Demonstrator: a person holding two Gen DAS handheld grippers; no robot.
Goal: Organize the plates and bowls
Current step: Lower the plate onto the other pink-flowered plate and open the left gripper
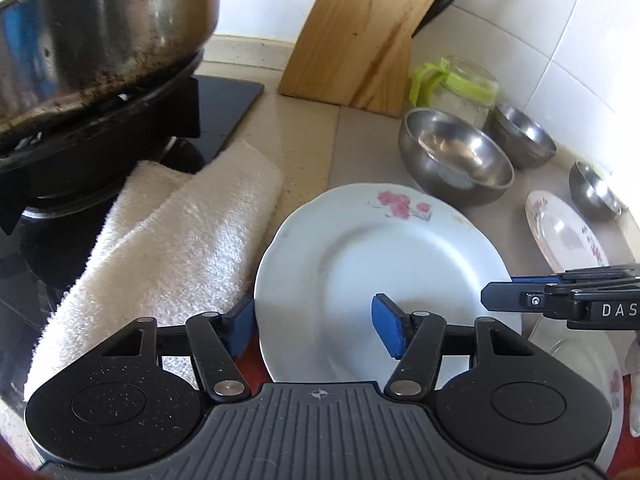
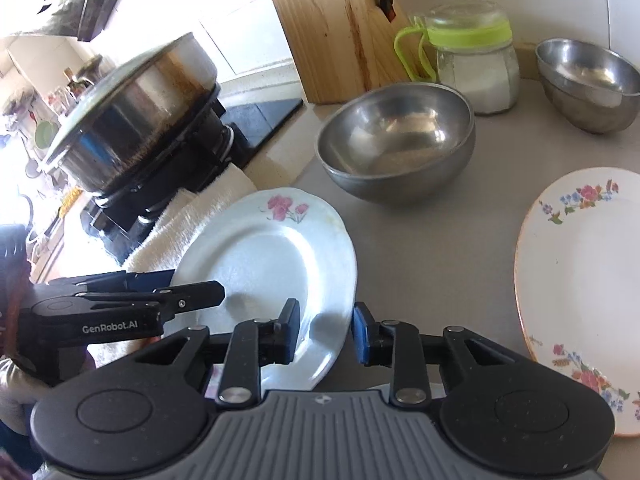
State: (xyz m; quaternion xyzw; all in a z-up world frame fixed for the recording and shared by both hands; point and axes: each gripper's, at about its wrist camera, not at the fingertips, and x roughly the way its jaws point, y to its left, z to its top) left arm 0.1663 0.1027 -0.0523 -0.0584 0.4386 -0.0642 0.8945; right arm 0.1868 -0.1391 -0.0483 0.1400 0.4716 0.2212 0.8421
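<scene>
A white plate with a pink flower motif (image 1: pixel 360 264) is shown raised at a tilt above the counter (image 2: pixel 420 240), held at opposite rims by both grippers. The left gripper (image 1: pixel 316 326) stands about half open, straddling the plate's left rim: one blue pad lies on the upper face, the other outside and under the rim. Whether these pads press cannot be told. The right gripper (image 2: pixel 326 330) is nearly closed across the right rim, one pad above and one beyond the edge, so the plate appears pinched there. A two-sided hold is judged to steady a wide, smooth plate against slipping. A folded white towel (image 1: pixel 172 248) lies just beside the plate, against the stove. Nested steel bowls (image 2: pixel 396 148) are seen behind, another steel bowl (image 2: pixel 588 84) farther right, and a second flowered plate (image 2: pixel 580 280) flat on the counter, probably the stacking target.
</scene>
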